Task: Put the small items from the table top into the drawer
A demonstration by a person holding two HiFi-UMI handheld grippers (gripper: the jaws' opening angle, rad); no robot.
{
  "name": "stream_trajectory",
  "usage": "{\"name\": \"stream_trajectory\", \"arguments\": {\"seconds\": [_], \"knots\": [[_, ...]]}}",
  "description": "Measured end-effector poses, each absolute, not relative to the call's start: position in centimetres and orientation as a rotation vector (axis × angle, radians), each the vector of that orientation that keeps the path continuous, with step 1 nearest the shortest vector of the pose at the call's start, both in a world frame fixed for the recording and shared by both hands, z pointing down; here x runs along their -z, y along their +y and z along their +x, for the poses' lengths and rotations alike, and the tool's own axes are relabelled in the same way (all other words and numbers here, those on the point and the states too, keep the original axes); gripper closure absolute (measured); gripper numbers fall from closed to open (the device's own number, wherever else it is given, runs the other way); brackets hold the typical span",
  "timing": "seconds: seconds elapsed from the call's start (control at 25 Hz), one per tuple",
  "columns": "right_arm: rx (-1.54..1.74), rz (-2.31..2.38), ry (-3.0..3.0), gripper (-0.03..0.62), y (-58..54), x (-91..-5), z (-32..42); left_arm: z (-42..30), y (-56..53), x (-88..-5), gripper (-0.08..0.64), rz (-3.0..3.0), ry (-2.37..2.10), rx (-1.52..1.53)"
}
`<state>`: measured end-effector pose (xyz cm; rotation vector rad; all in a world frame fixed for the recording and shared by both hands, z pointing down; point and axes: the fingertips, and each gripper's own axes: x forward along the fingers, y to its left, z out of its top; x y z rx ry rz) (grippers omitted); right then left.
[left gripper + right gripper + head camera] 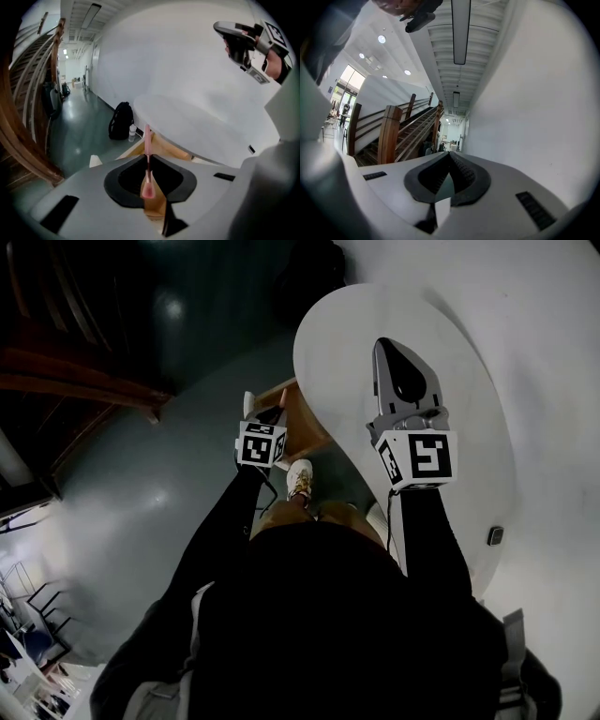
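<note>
Left gripper view: tool (148, 159) pinches slim pink stick (147, 138), perhaps pen.

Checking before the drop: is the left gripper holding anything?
Yes: left gripper shut on a thin pink stick, pinched between its jaws.

We see the table top (469, 381) as smooth, matt white. Shells of left gripper (148, 159) & right gripper (449, 157): matt grey plastic by the look; pads (464, 176) dark, ribbed, rubbery. Pink stick (147, 140): translucent, slightly glossy, plastic-like. Drawer (159, 147): pale wood, no shine. Floor (141, 474): glossy, w/ lamp reflections. Stair rail (389, 133): brown wood, varnished, slight sheen. Backpack (121, 121) & sleeve (427, 521): black matt cloth.
</note>
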<state>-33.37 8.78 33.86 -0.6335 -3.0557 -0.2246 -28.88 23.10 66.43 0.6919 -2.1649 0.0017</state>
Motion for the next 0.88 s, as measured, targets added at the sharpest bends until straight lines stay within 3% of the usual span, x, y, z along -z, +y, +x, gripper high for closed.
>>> {"name": "stream_trajectory", "arguments": {"seconds": [0.32,0.48,0.88], "knots": [[0.198,-0.565,-3.056,0.566,7.4,-34.1,-33.5,-27.3,22.5,-69.5,0.503,0.718,-2.026,-0.013],[0.197,-0.570,-3.051,0.566,7.3,-34.3,-33.2,-27.1,22.5,-69.9,0.394,0.717,-2.018,-0.048],[0.195,-0.550,-3.066,0.566,6.3,-33.9,-32.9,-27.1,22.2,-69.4,0.393,0.725,-2.027,-0.050]]}}
